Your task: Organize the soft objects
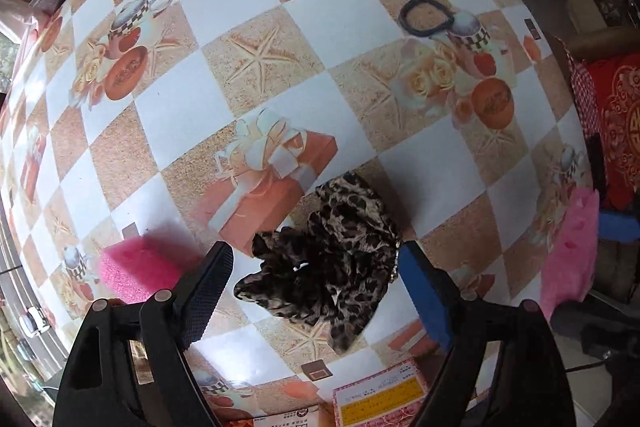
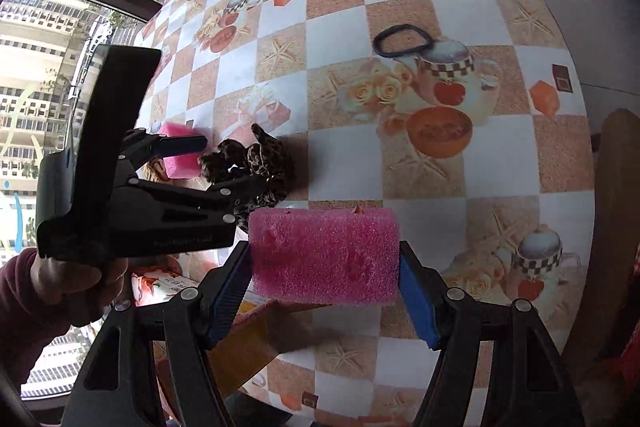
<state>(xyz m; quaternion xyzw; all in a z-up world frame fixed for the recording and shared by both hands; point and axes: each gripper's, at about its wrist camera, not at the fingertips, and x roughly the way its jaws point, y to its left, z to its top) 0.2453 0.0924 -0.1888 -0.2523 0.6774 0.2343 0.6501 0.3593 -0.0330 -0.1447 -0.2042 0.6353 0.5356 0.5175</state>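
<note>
Now | right claw (image 2: 325, 281) grips pink sponge (image 2: 324, 255) | left claw (image 1: 316, 283) wide over leopard scrunchie (image 1: 332, 259)

No legible text; box (image 1: 380, 401) print perhaps blurred

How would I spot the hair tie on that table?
Find the checkered tablecloth with printed teacups and gift boxes. Far from the leopard scrunchie and the pink sponges, a thin black hair tie lies flat beside a printed checkered cup: a plain bare loop.
</note>
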